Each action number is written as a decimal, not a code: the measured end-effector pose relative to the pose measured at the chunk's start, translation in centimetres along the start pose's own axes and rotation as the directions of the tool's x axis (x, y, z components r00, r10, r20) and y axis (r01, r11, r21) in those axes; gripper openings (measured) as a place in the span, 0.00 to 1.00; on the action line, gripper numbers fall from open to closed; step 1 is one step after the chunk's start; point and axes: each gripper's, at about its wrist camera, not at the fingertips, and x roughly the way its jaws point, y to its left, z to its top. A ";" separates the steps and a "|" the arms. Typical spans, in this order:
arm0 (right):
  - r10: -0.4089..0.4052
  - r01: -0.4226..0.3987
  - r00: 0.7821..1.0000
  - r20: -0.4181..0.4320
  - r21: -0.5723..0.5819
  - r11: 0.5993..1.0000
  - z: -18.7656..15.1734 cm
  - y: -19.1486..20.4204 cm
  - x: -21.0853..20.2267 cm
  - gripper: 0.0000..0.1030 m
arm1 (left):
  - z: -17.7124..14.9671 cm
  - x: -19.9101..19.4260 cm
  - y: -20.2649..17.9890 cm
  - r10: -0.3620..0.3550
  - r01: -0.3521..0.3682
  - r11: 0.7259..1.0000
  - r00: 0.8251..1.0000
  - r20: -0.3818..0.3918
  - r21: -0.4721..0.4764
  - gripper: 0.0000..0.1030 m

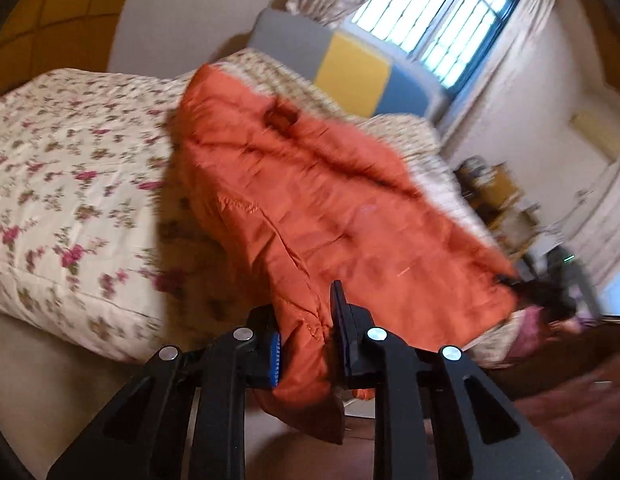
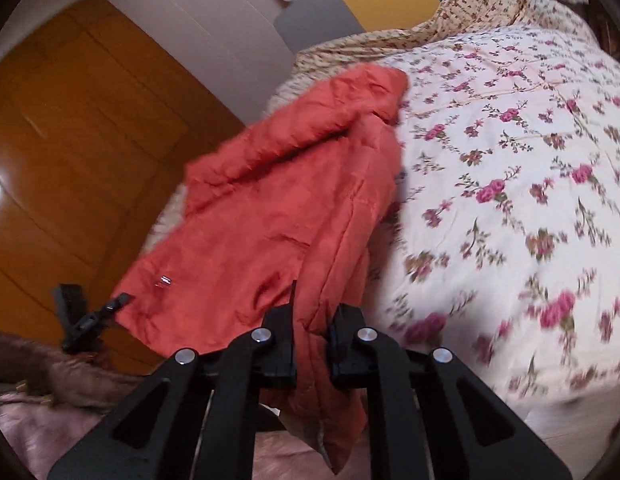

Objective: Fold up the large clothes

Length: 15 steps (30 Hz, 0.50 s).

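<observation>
A large orange padded jacket (image 1: 310, 200) lies stretched over the bed's floral quilt (image 1: 70, 180), its near edge lifted off the bed. My left gripper (image 1: 304, 314) is shut on a bunched fold of that edge, and fabric hangs below its fingers. The right wrist view shows the same jacket (image 2: 278, 208), with my right gripper (image 2: 313, 312) shut on another part of its near edge. Each gripper also shows, dark and blurred, at the jacket's far corner in the other view: the right gripper (image 1: 549, 292) and the left gripper (image 2: 78, 320).
The bed fills most of both views, with a grey, yellow and blue headboard (image 1: 349, 64) under a barred window (image 1: 441, 12). A wooden wardrobe (image 2: 70, 140) stands beside the bed. Cluttered furniture (image 1: 493, 196) lines the far wall. Pink fabric (image 2: 50, 408) lies low near the grippers.
</observation>
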 end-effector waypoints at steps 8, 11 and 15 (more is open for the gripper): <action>0.164 -0.181 0.978 0.130 0.133 0.974 5.4 -1.1 -0.9 0.09 | 5.7 -0.7 1.0 -0.131 0.145 0.983 0.983 0.125 -0.109 0.20; 0.179 -0.204 0.969 0.173 0.142 0.969 9.0 -1.1 0.5 0.09 | 9.0 0.5 2.0 -0.130 0.151 0.980 0.979 0.157 -0.131 0.20; 0.188 -0.226 0.961 0.205 0.181 0.957 13.5 -1.5 2.9 0.10 | 12.2 1.8 3.9 -0.135 0.170 0.967 0.974 0.182 -0.192 0.20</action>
